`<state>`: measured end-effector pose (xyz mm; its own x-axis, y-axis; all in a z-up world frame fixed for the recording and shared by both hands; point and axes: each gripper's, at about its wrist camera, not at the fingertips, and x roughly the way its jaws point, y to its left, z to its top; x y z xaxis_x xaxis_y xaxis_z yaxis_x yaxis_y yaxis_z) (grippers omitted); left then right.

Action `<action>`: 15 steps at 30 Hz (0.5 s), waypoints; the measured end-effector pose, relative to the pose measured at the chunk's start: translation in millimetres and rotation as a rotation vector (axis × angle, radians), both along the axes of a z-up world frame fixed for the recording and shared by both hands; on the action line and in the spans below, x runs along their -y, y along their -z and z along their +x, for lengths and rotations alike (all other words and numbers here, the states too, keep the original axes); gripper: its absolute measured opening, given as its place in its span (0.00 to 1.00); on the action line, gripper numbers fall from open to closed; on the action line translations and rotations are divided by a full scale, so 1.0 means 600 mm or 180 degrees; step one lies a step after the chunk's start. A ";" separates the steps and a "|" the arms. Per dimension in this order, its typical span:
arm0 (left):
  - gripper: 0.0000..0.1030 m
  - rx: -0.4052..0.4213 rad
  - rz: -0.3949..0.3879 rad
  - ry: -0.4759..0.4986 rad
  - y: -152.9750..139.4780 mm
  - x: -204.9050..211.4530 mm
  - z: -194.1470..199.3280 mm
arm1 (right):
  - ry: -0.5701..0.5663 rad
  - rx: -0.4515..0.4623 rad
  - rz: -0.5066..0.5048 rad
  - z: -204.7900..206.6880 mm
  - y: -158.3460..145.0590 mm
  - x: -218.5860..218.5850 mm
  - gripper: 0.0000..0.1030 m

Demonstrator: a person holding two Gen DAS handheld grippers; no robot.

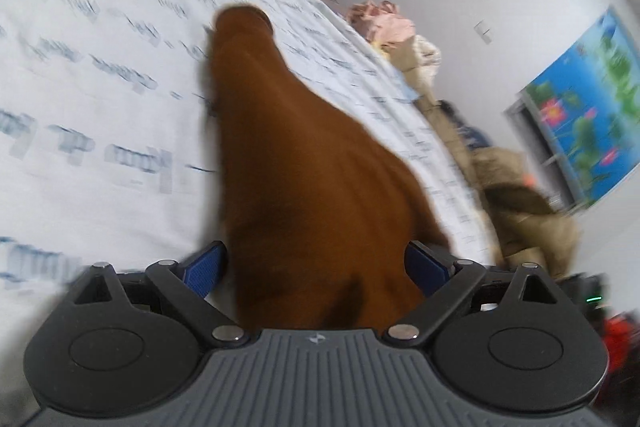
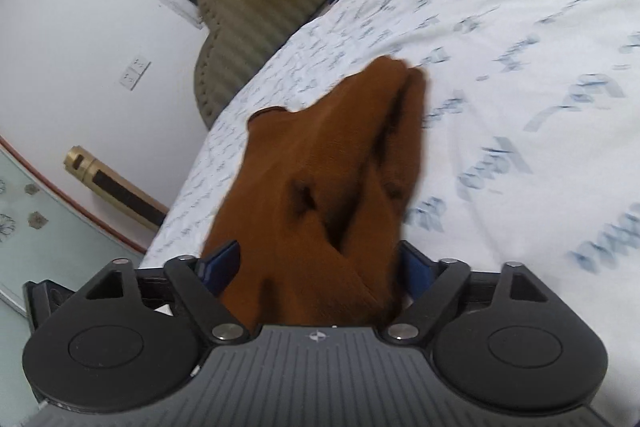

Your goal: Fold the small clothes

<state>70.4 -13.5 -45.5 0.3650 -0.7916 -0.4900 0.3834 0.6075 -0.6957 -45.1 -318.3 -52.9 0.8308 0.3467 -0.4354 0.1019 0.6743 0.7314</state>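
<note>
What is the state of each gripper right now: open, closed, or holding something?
Left gripper: jaws wide around the brown garment; whether it grips cannot be told.
Right gripper: open, with the brown garment between its jaws.

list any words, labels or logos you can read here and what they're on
None can be read.
Bed sheet: grey-blue script-like print all over, too blurred to read in either view.
Right gripper body: a small pale emblem, no letters.
Left gripper body: the same emblem, no letters.
Brown garment: no label or print visible.
Wall picture: flowers and leaves, no text visible.
</note>
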 end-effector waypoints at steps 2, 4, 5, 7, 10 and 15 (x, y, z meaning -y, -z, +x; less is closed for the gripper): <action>0.93 -0.0152 -0.0112 -0.0086 0.005 0.006 0.028 | -0.0046 -0.0011 0.0074 0.033 0.005 -0.003 0.77; 0.93 -0.0270 -0.0185 -0.0139 0.009 0.009 0.062 | -0.0059 -0.0040 0.0092 0.063 0.005 0.004 0.77; 0.93 -0.0348 -0.0219 -0.0152 0.010 0.011 0.082 | -0.0069 -0.0054 0.0157 0.076 0.006 0.013 0.77; 0.93 -0.0501 -0.0280 -0.0187 0.012 0.016 0.123 | -0.0106 -0.0071 0.0339 0.101 0.007 0.037 0.76; 0.93 -0.0560 -0.0259 -0.0227 0.008 0.024 0.175 | -0.0194 -0.0151 0.0499 0.125 0.008 0.073 0.76; 0.93 -0.0566 -0.0213 -0.0299 0.014 0.049 0.237 | -0.0204 -0.0205 0.0473 0.154 0.011 0.134 0.74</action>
